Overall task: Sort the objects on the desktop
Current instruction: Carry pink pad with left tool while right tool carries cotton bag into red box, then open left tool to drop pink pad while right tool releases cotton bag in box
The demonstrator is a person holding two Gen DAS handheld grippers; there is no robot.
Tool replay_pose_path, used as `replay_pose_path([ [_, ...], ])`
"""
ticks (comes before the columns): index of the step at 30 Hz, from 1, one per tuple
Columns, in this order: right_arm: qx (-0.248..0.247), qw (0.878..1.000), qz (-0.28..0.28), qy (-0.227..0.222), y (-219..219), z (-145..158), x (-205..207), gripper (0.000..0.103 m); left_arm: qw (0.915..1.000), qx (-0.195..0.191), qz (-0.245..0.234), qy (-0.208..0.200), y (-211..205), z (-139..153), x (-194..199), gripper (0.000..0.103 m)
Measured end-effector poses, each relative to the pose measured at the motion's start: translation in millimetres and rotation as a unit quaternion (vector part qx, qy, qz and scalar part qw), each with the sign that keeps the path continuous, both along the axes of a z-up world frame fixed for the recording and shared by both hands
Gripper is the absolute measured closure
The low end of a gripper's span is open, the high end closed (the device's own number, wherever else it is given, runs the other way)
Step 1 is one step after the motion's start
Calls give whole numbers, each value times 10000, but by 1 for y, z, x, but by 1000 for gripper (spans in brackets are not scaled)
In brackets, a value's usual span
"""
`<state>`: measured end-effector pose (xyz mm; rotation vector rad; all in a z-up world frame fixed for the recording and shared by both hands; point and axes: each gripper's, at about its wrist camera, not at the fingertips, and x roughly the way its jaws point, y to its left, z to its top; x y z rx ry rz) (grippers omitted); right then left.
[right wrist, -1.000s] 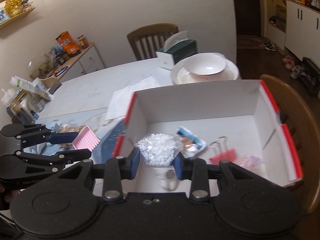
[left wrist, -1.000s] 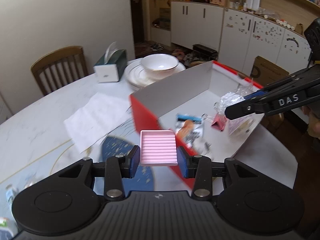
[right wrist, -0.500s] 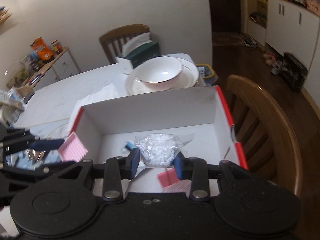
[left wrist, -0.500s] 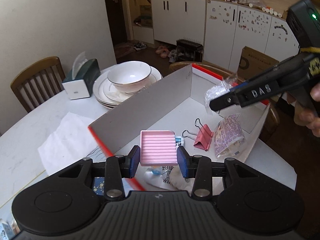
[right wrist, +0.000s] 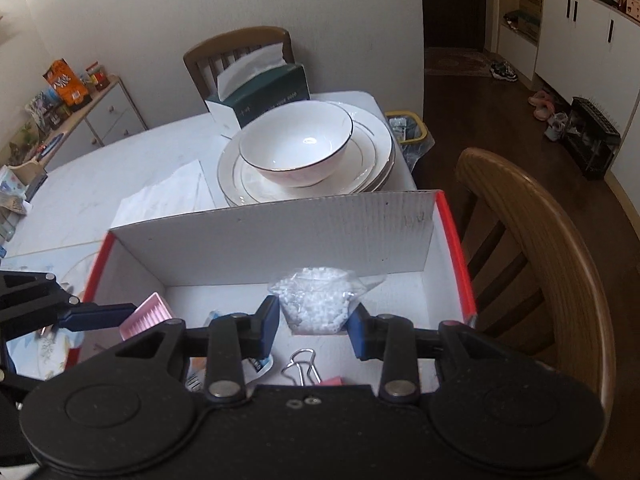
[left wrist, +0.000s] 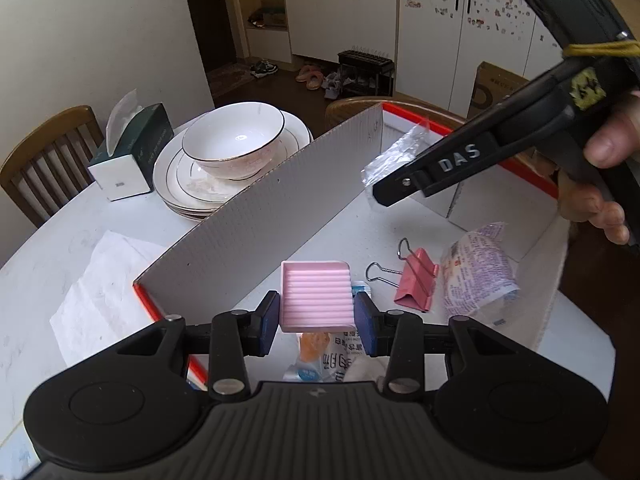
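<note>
My left gripper is shut on a pink ribbed tray and holds it over the near end of the red-edged cardboard box. My right gripper is shut on a clear bag of white beads above the box; it shows in the left wrist view with the bag. In the box lie a pink binder clip, a printed snack packet and a blue-and-white sachet. The left gripper and the pink tray show at left in the right wrist view.
A white bowl on stacked plates and a green tissue box stand beyond the box. A white paper napkin lies left of it. Wooden chairs stand at the table's far side and right of the box.
Both grippers have moved forward over the box with their loads. The left gripper went from the table beside the box to above its inside. The bead bag moved toward the far wall.
</note>
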<state>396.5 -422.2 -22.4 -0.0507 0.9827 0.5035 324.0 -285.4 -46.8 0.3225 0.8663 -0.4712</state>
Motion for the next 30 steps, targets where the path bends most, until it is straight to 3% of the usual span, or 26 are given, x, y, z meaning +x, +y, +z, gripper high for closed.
replay_pose_path([
  [13, -443, 9979, 342, 320, 30, -31, 21, 68, 9987, 227, -150, 432, -14, -26, 24, 64],
  [30, -773, 9931, 339, 812, 31, -58, 26, 65, 9929, 498, -228, 1057, -17, -50, 36, 64],
])
